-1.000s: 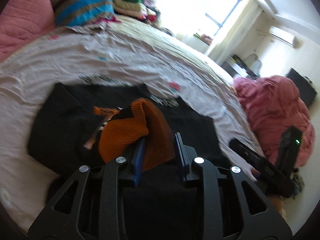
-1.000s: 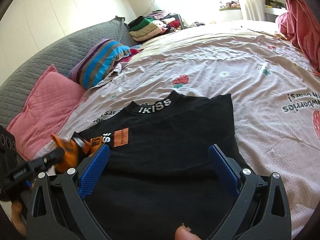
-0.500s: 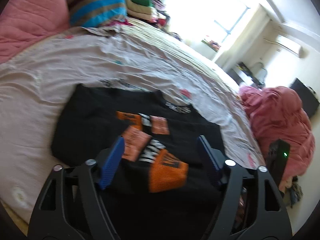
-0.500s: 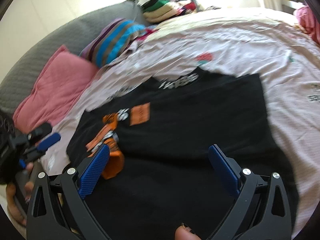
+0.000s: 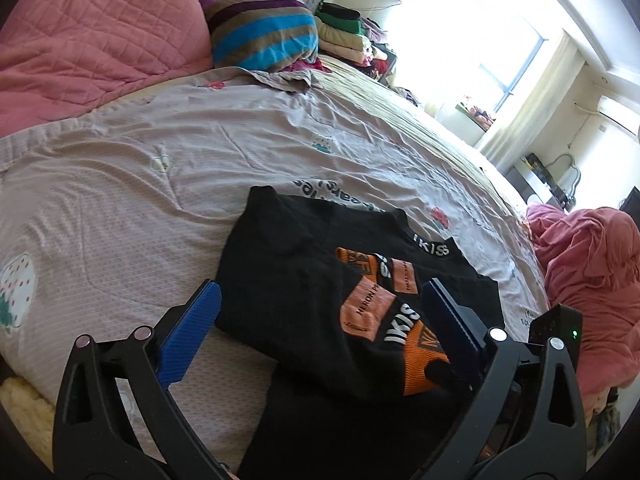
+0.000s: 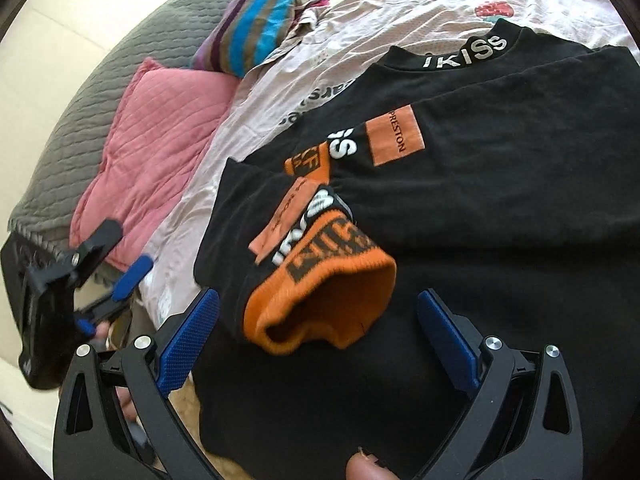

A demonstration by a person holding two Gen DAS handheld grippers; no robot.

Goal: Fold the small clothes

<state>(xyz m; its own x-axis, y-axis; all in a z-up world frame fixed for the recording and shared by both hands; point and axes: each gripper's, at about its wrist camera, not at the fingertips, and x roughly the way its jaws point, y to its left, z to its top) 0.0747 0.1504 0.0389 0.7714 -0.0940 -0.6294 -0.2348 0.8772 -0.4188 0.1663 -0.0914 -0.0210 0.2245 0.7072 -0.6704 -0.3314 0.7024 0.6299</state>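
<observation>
A black top (image 5: 304,264) with orange patches and a white-lettered collar (image 6: 466,53) lies flat on the bed. One sleeve is folded across its body and ends in an orange ribbed cuff (image 6: 320,304). My left gripper (image 5: 320,328) hovers over the sleeve. Its jaws are opening and its blue pads (image 5: 192,332) touch no cloth. My right gripper (image 6: 318,340) stands open just above the cuff, which lies between its fingers unpinched. The left gripper (image 6: 80,280) also shows at the left edge of the right wrist view, off the top.
The bed sheet (image 5: 160,168) is pale with strawberry prints. A pink quilted pillow (image 5: 92,36) and a striped pillow (image 5: 264,32) lie at the head, with stacked clothes (image 5: 344,36) beyond. A pink blanket heap (image 5: 592,272) sits off the bed's right side.
My left gripper has let go of the orange cuff, opened wide and drawn back. The sleeve now lies across the top. My right gripper has moved in lower over the cuff.
</observation>
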